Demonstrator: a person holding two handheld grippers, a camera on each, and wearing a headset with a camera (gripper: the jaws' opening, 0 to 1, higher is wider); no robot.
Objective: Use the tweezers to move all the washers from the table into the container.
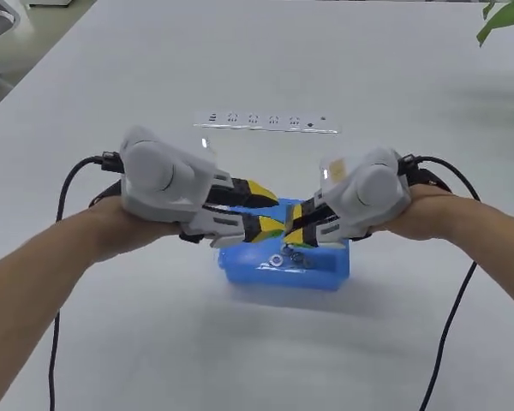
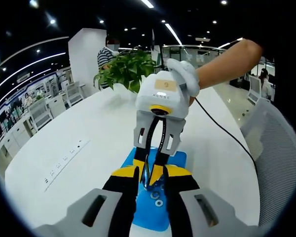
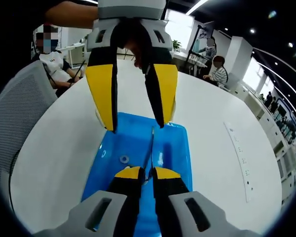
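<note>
Washers [image 1: 278, 259], small silver rings, lie inside the blue container [image 1: 240, 272]. The right gripper [image 3: 147, 174] pinches the tweezers [image 3: 151, 143], the left gripper [image 3: 135, 127] gapes, and bare table [image 1: 368, 342] surrounds them.

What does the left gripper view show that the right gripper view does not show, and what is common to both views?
Left gripper view: a green leafy plant and, facing the camera, the right gripper. Right gripper view: the left gripper, with its yellow fingers apart. Both: the blue plastic container holding silver metal washers, the thin metal tweezers, the white power strip.
</note>
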